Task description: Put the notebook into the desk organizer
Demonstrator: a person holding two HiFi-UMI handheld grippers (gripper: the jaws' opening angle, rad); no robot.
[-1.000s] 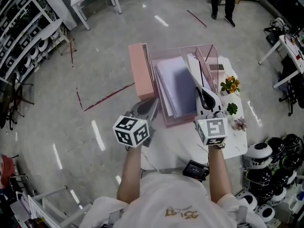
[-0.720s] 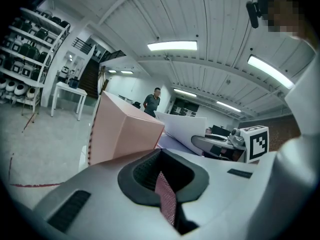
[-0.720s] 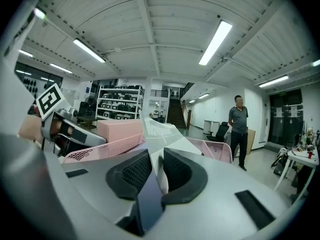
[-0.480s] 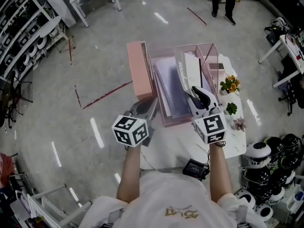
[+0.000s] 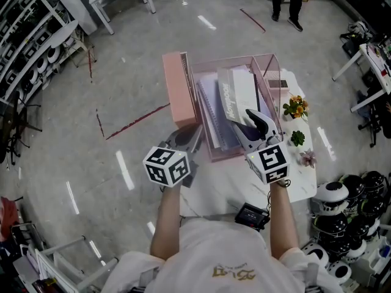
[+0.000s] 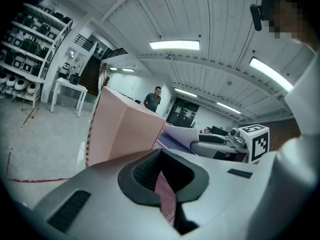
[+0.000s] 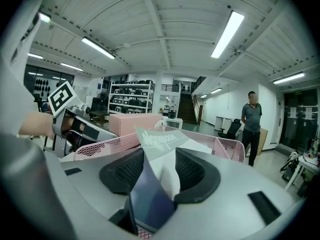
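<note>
The white notebook (image 5: 235,99) has gone over. A second ago it stood on edge in the pink mesh desk organizer (image 5: 267,78). Now it has tipped toward 9 o'clock and leans, printed cover up, on the spiral-bound pads (image 5: 211,112) already filed there.

The right hand-held gripper (image 5: 250,126) is letting go. Its jaws are opening, and the right gripper view shows the notebook's near corner (image 7: 165,149) between the pads without being pinched. So the notebook is inside the organizer and propped by its neighbours, not by the gripper.

The left hand-held gripper (image 5: 190,138) has not shifted. It is clenched on the organizer's mesh wall (image 6: 165,199) at the 7 o'clock corner, steadying the organizer on the white tabletop (image 5: 299,176). A pink box (image 5: 180,90) stands against the organizer's 9 o'clock side.

To my eye the placing is all but done. What's left is drawing the right jaws back toward 6 o'clock without snagging that corner. After that the left can release the mesh.
</note>
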